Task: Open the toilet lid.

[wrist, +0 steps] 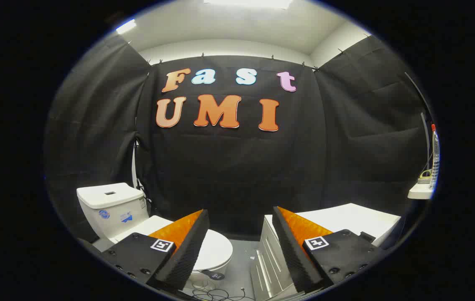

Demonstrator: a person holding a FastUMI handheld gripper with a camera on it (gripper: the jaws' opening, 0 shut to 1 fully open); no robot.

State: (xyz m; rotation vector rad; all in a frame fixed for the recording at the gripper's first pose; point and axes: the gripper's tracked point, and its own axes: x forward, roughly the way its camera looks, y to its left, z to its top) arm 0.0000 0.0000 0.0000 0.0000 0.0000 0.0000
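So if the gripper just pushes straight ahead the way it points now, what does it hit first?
Probably nothing near: the open gripper points at the gap of floor between the toilet and the white cabinet, with the black cloth wall beyond. Depth is hard to judge; the closed toilet lid sits off beside one finger.

No readable text: the toilet tank (110, 209) carries two small blue stickers (125, 217), too small to make out.
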